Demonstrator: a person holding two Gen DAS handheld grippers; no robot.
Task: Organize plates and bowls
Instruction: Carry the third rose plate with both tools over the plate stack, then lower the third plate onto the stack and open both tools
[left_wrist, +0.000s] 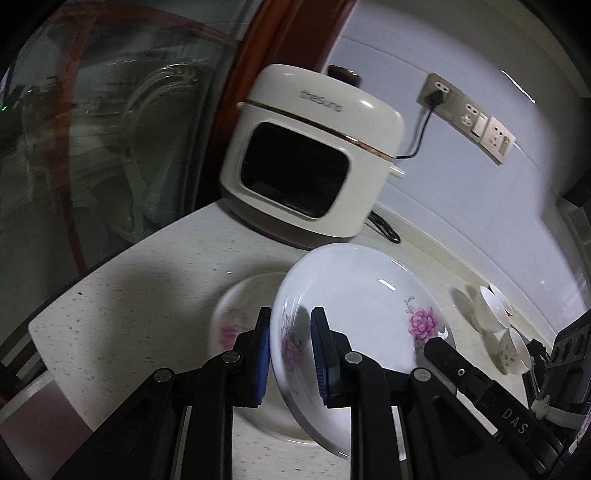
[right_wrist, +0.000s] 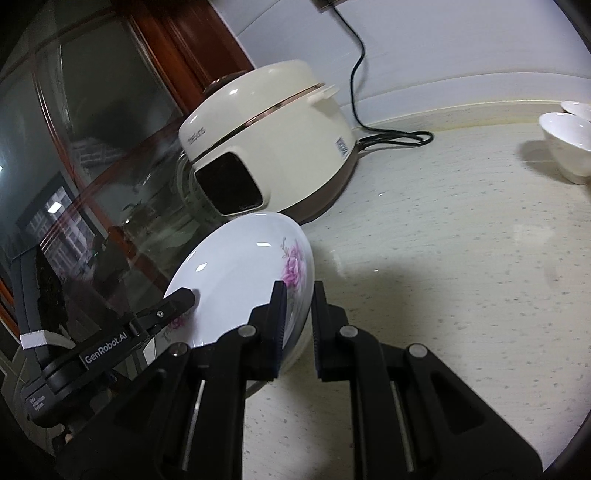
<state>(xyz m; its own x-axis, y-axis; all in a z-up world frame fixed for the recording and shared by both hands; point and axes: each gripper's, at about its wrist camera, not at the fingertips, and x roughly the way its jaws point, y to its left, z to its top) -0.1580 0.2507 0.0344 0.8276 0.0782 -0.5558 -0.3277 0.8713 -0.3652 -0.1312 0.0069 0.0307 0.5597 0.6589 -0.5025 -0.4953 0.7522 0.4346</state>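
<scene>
A white plate with pink flowers (left_wrist: 362, 291) (right_wrist: 240, 273) is held tilted above the counter by both grippers. My left gripper (left_wrist: 291, 317) is shut on its left rim, blue pads on either side of the edge. My right gripper (right_wrist: 299, 291) is shut on the opposite rim. One finger of the right gripper (left_wrist: 439, 347) shows on the plate in the left wrist view, and one finger of the left gripper (right_wrist: 181, 299) shows in the right wrist view. A second flowered plate (left_wrist: 236, 314) lies flat on the counter just beneath the held one. Small white bowls (left_wrist: 495, 306) (right_wrist: 569, 144) stand to the right.
A cream rice cooker (left_wrist: 310, 147) (right_wrist: 273, 147) stands behind the plates, with its black cord (right_wrist: 391, 136) running to a wall socket (left_wrist: 437, 92). A glass pane in a wood frame (left_wrist: 110, 147) borders the speckled counter (right_wrist: 443, 240) on the left, where the counter edge (left_wrist: 92, 269) ends.
</scene>
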